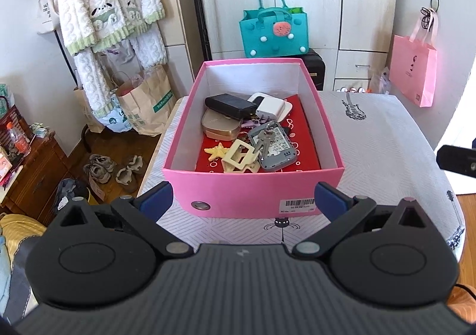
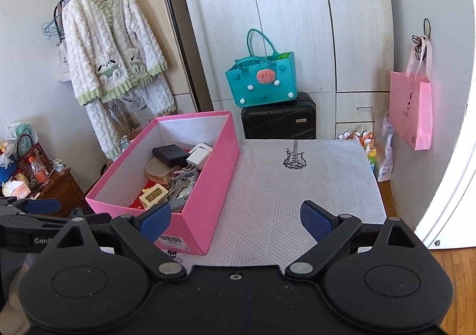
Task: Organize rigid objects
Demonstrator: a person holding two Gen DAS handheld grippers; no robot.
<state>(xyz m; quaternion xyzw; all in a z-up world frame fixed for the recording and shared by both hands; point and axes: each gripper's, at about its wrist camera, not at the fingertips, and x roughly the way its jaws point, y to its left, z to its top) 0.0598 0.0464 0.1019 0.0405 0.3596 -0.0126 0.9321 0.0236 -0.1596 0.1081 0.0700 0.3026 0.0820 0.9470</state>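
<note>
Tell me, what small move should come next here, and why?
Probably lower the left gripper into the pink box toward the keys on top of the pile. Both grippers are open and empty, the left faces the box squarely, and the tablecloth beside it offers room to lay things out.

Bright daylight enters from the right, blowing out that edge white; both views stay sharp, with walls bowed by the fisheye lens.
</note>
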